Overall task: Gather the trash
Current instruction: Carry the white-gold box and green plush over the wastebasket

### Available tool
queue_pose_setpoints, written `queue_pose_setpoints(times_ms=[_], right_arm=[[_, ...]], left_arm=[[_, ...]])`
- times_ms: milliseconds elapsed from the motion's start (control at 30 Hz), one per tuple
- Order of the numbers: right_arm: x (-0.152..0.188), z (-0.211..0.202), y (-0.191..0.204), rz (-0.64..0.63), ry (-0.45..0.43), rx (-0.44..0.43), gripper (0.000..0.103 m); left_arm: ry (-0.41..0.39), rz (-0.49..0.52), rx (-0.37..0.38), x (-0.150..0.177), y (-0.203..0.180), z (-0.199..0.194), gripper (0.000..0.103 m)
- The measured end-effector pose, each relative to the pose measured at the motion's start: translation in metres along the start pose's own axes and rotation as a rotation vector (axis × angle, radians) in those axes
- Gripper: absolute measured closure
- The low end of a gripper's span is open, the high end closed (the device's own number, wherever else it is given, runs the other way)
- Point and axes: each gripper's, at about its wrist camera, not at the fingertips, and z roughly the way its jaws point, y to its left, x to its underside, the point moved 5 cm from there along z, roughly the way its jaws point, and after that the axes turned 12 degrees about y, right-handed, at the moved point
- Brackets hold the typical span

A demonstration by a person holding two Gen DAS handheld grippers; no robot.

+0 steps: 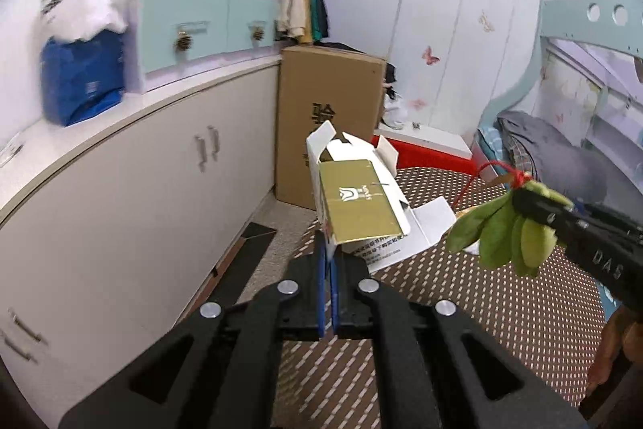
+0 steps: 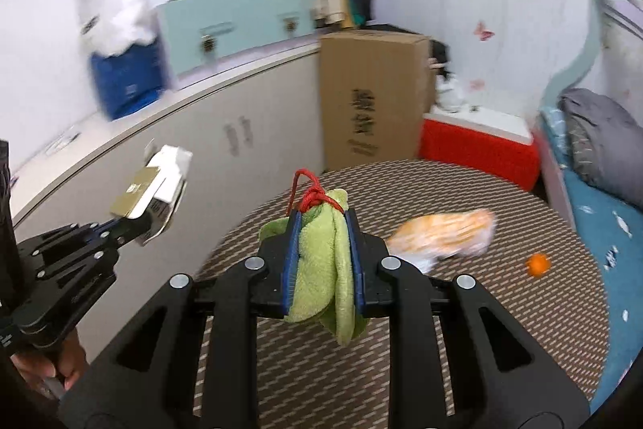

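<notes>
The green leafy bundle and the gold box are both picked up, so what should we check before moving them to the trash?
1. Left hand-held gripper shut on the gold box: ok.
2. Right hand-held gripper shut on the green leafy bundle: ok.
3. Both items lifted off the woven table: ok.
4. Table cleared: not ok, an orange-and-white wrapper and a small orange ball remain.
5. Trash bin in sight: cannot tell, none visible.
</notes>
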Motion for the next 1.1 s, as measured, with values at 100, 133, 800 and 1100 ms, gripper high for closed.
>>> queue_pose_setpoints(times_ms=[100, 133, 800, 1100], right_arm=[[0.012, -0.004, 0.044, -0.054, 0.015, -0.069, 0.081], [0.016, -0.004, 0.057, -0.064, 0.021, -0.094, 0.081], [0.133, 0.105, 0.264, -0.237, 0.317, -0.349, 0.081], [0.145, 0.146, 0.27, -0.195, 0.347, -0.313, 0.081]], left_arm=[[-0.001, -0.042, -0.026, 0.021, 0.028, -0.022, 0.101], [-0.002, -0.052, -0.03, 0.027, 0.035, -0.027, 0.101], [0.186, -0.355, -0.182, 0.17, 0.212, -0.022, 0.101], [0.261, -0.417, -0.206, 0.187, 0.257, 0.016, 0.101]])
